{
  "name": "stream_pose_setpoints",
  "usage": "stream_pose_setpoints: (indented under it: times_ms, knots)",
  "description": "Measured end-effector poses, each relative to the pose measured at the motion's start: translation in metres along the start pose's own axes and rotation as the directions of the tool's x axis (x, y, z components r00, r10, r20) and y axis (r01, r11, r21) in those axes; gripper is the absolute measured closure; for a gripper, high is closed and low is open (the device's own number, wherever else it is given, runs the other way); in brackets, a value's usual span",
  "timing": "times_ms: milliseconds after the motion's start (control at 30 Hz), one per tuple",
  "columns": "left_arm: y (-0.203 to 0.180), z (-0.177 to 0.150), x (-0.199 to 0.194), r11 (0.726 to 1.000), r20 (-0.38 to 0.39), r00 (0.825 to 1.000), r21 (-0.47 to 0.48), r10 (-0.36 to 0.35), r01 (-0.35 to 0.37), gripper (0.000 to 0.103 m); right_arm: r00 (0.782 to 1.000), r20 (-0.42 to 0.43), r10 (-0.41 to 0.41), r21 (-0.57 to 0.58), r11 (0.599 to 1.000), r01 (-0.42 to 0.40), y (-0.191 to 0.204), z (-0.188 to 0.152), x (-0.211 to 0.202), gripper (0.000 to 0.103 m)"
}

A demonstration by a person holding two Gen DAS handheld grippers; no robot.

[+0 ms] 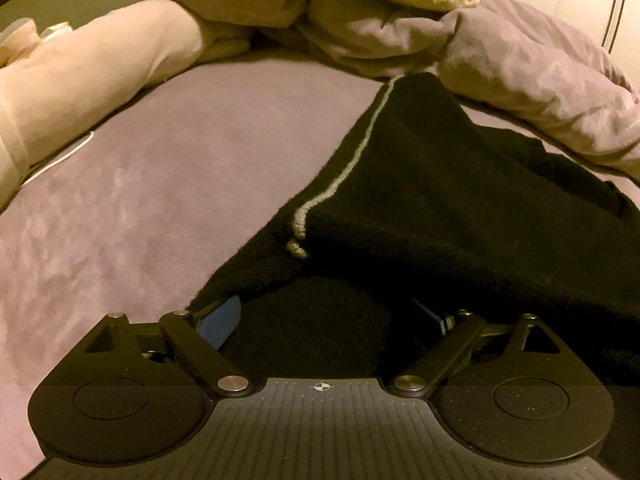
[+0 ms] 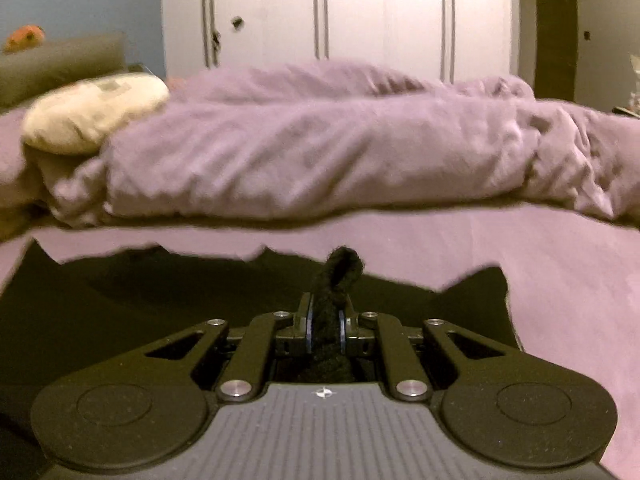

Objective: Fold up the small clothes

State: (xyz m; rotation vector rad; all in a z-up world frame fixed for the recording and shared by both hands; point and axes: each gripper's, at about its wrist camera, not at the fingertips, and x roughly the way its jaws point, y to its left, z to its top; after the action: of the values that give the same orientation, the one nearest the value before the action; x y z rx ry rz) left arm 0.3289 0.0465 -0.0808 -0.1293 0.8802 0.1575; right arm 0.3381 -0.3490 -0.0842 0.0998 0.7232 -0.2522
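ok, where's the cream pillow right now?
Right wrist view, far left: the cream pillow lies against the bunched purple duvet, below the grey headboard.

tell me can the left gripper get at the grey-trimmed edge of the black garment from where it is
Probably yes: the left gripper is open with black garment between its fingers, and the grey trim runs just ahead, uncovered.

Left gripper (image 1: 332,320): matte black linkage arms showing silver pivot screws, blue finger pads (image 1: 220,322), ribbed grey body carrying a crosshair mark. Right gripper (image 2: 325,326): showing identical black, silver-screwed, blue-padded build.
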Motion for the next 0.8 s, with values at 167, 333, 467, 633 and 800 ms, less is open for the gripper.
stream_pose_setpoints:
  times_ms: [167,333,467,633,800]
  knots:
    - [-0.002,-0.001,0.003,1.0,-0.003,1.0,0.014,-0.002,0.002,0.007,0.997,-0.053,-0.059,-0.006,0.998,0.059,-0.006,-0.02,0.019,0.082]
    - [0.003,-0.003,-0.003,0.999,-0.013,0.999,0.024,-0.035,0.035,0.006,0.995,-0.027,-0.092,0.029,0.995,0.093,-0.003,-0.014,-0.009,0.075]
    - [0.016,-0.016,-0.02,0.998,-0.007,0.999,0.036,-0.053,0.053,0.006,0.999,0.037,-0.037,0.086,0.996,0.033,-0.014,-0.032,-0.061,0.075]
    - [0.037,-0.046,-0.05,0.995,0.009,0.998,0.077,-0.066,0.065,0.006,0.996,-0.022,0.081,0.242,0.967,-0.073,-0.038,-0.062,-0.081,0.075]
    - [0.061,-0.066,-0.077,0.995,0.012,0.996,0.048,-0.087,0.086,0.006,0.985,-0.073,0.155,0.383,0.917,-0.115,-0.039,-0.061,-0.072,0.08]
